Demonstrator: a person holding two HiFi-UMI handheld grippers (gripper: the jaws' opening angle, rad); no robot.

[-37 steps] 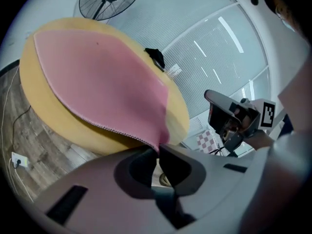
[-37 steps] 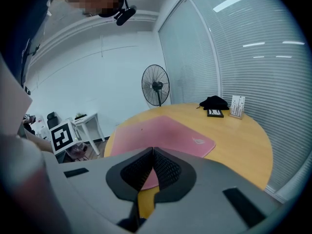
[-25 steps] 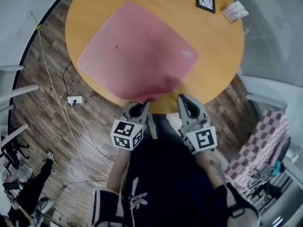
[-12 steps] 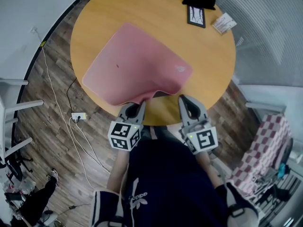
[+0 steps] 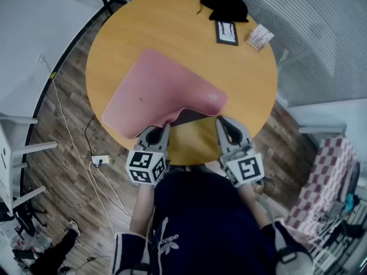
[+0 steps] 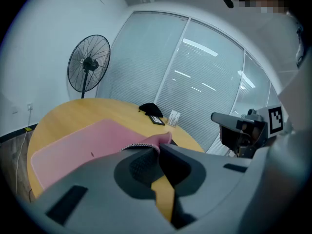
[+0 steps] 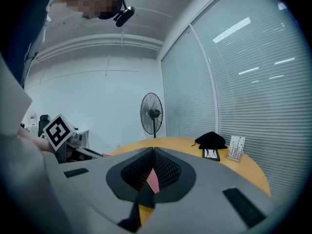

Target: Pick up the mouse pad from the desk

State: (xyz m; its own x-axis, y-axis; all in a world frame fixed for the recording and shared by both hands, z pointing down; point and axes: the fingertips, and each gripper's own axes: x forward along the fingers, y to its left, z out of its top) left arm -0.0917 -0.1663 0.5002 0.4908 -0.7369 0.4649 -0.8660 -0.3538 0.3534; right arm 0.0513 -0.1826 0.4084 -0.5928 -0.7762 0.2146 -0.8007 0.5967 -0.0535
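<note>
A pink mouse pad (image 5: 166,90) lies on the round wooden table (image 5: 172,22). Its near edge is raised off the wood and its dark underside shows beneath. My left gripper (image 5: 162,129) is shut on that near edge; in the left gripper view the pink edge (image 6: 146,143) is pinched between the jaws of the left gripper (image 6: 157,147). To its right my right gripper (image 5: 222,122) hovers over the table's near rim, apart from the pad. Its tips meet in the right gripper view (image 7: 152,150), with only a pink sliver seen through the gap behind them.
At the far side of the table are a black cloth (image 5: 225,6), a dark framed picture (image 5: 226,32) and a small white card stand (image 5: 259,37). A standing fan (image 6: 88,63) is beyond the table. A power strip (image 5: 100,161) with cables lies on the floor at left.
The left gripper has risen with the pad's near edge, so more of the pad is off the table and its underside shows. The right gripper has risen too.
</note>
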